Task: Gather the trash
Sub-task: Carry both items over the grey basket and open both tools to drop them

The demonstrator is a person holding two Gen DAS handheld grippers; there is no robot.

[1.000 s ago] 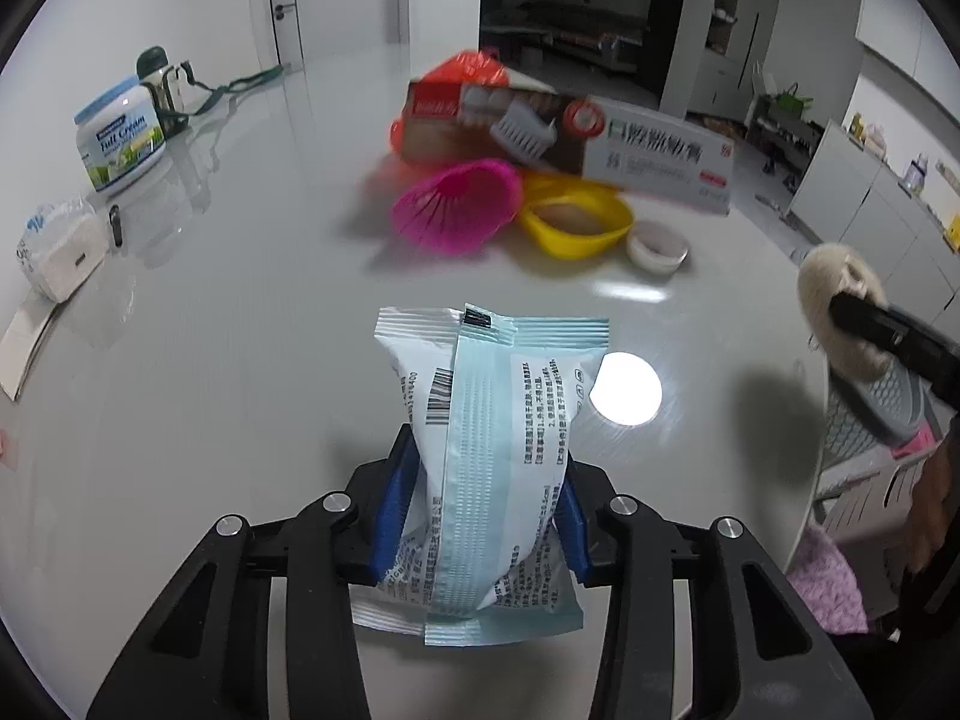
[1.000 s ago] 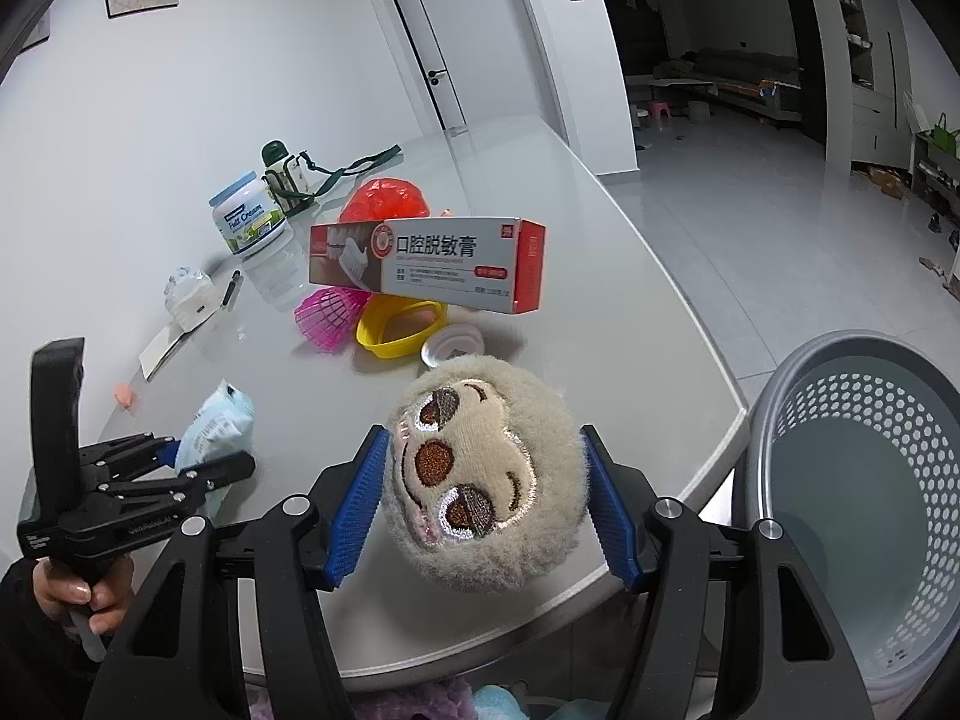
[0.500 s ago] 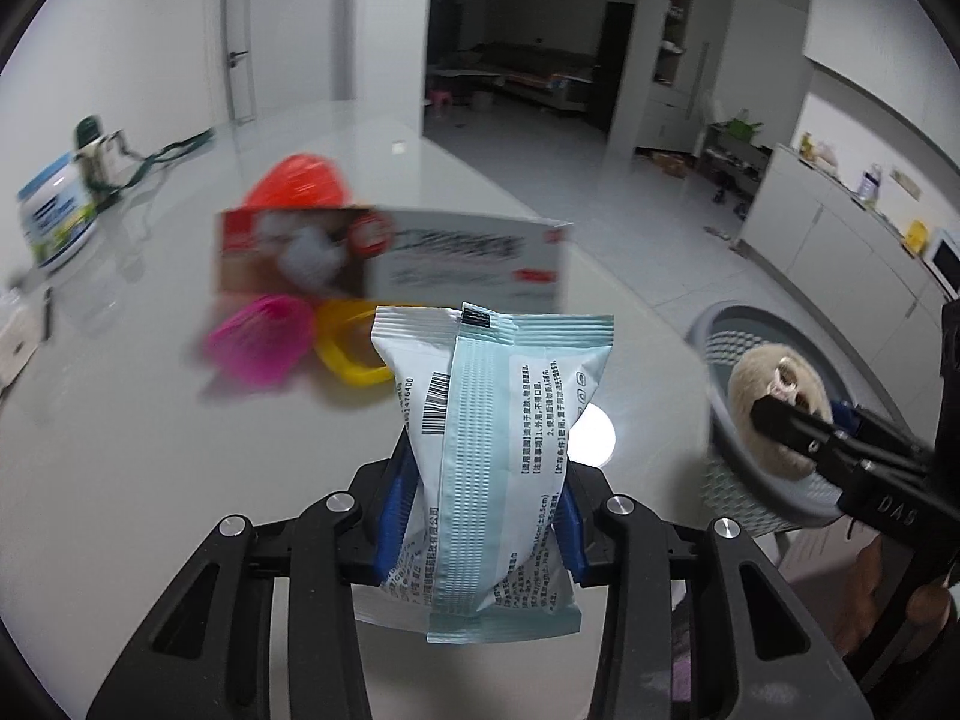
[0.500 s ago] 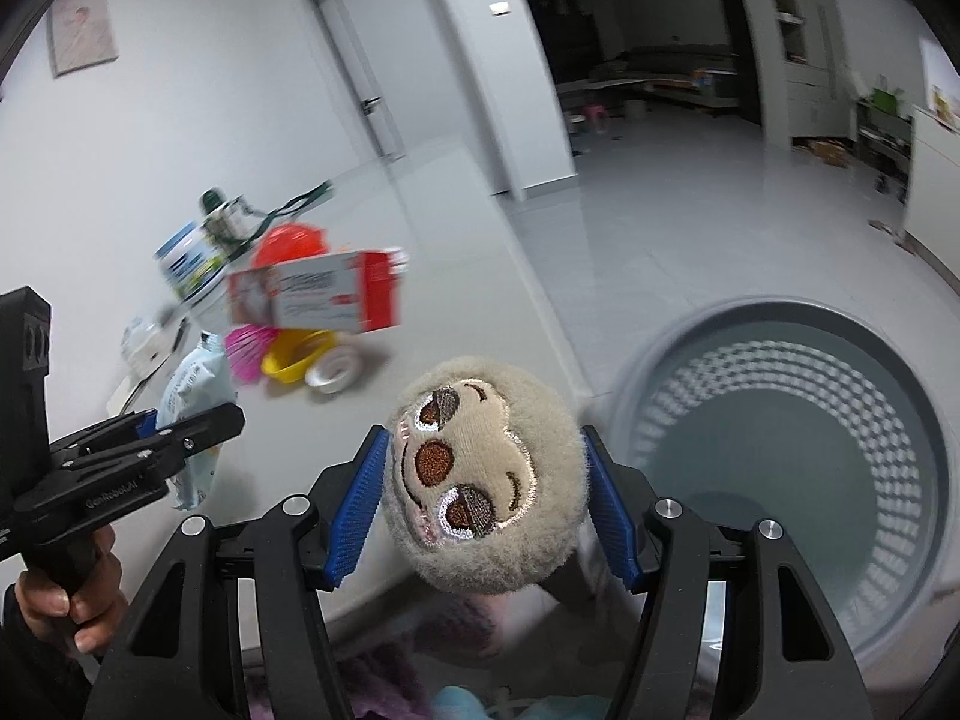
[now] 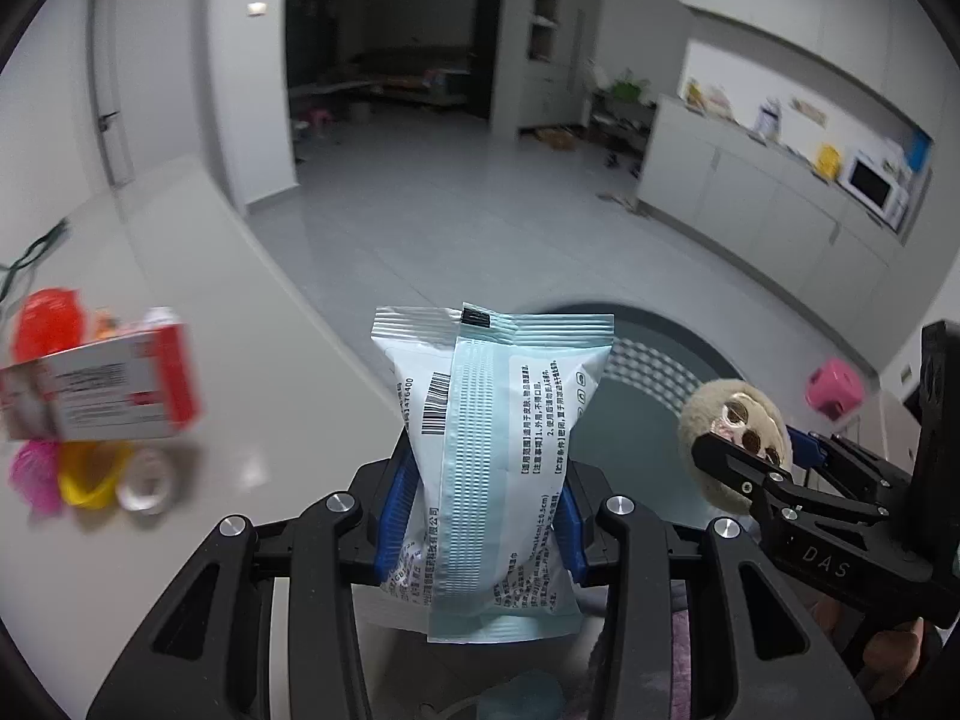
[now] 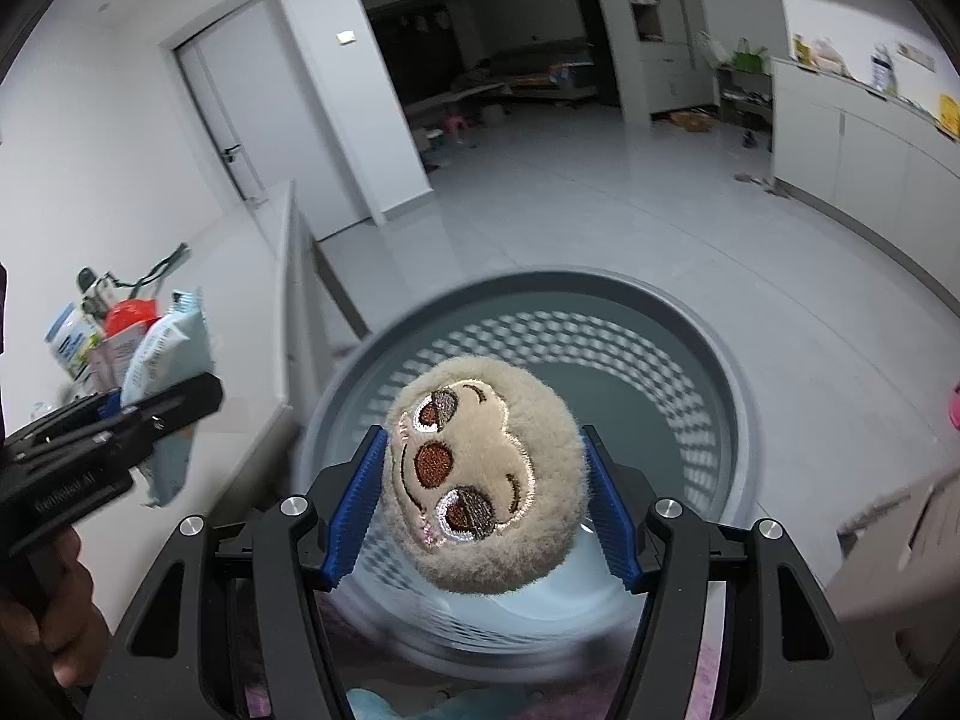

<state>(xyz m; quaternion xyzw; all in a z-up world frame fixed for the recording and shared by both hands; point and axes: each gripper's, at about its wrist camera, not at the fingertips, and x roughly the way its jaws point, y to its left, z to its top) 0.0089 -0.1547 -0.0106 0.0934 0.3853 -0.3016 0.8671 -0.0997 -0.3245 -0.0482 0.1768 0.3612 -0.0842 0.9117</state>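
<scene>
My left gripper (image 5: 480,516) is shut on a light-blue wet-wipe packet (image 5: 489,450), held upright over the table's right edge. My right gripper (image 6: 483,510) is shut on a round beige plush toy with a sloth face (image 6: 483,480) and holds it above the grey mesh waste basket (image 6: 708,360) on the floor. The basket also shows in the left wrist view (image 5: 654,360), behind the packet. The plush (image 5: 729,444) and the right gripper (image 5: 756,468) appear at the right of the left wrist view. The packet (image 6: 165,354) and the left gripper (image 6: 138,414) appear at the left of the right wrist view.
On the white table (image 5: 252,312) lie a red-and-white toothpaste box (image 5: 96,390), an orange-red object (image 5: 45,324), a pink strainer (image 5: 33,474), a yellow bowl (image 5: 90,480) and a small clear cup (image 5: 144,480). A pink stool (image 5: 834,387) stands on the floor to the right.
Both grippers have swung right, off the table toward the basket. The plush has moved from above the table edge to over the basket opening. Both grips are unchanged.
</scene>
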